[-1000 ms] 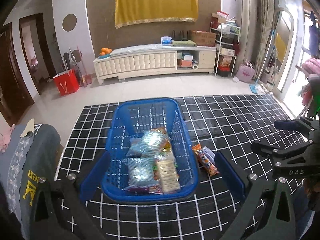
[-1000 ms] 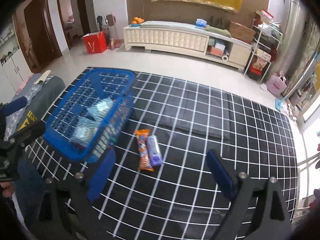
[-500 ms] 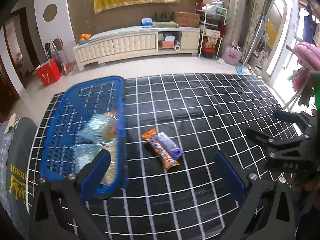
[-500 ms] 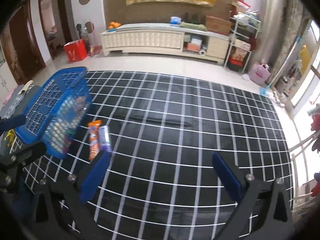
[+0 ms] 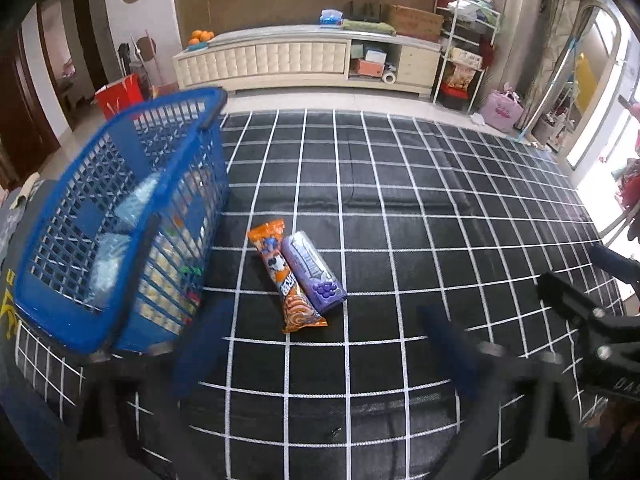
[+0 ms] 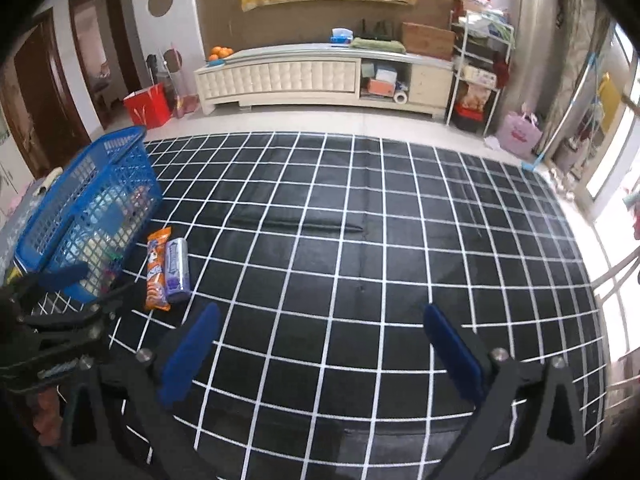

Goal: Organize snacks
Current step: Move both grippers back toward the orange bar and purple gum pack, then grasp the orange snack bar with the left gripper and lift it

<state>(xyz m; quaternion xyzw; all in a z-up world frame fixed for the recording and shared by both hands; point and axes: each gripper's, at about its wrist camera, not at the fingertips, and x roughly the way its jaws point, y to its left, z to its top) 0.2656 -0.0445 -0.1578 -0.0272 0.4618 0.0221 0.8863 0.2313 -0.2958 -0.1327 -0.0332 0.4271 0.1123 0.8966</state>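
Note:
An orange snack pack (image 5: 286, 276) and a purple snack pack (image 5: 312, 272) lie side by side on the black grid mat, just right of a blue basket (image 5: 120, 216) that holds several snack packs. My left gripper (image 5: 324, 356) is open and empty, blurred, just short of the two packs. My right gripper (image 6: 320, 352) is open and empty over bare mat, to the right of the packs. The orange pack (image 6: 157, 268), purple pack (image 6: 176, 266) and basket (image 6: 90, 200) show at the left of the right wrist view.
A grey cushion (image 5: 8, 220) lies left of the basket. A cream TV cabinet (image 6: 320, 76), a red bag (image 6: 148, 106), a metal shelf rack (image 6: 478, 76) and a pink bag (image 6: 518, 134) stand beyond the mat's far edge.
The left gripper has swung right from above the basket to face the two loose packs. The right gripper has turned right, so the basket and packs slid to its view's left.

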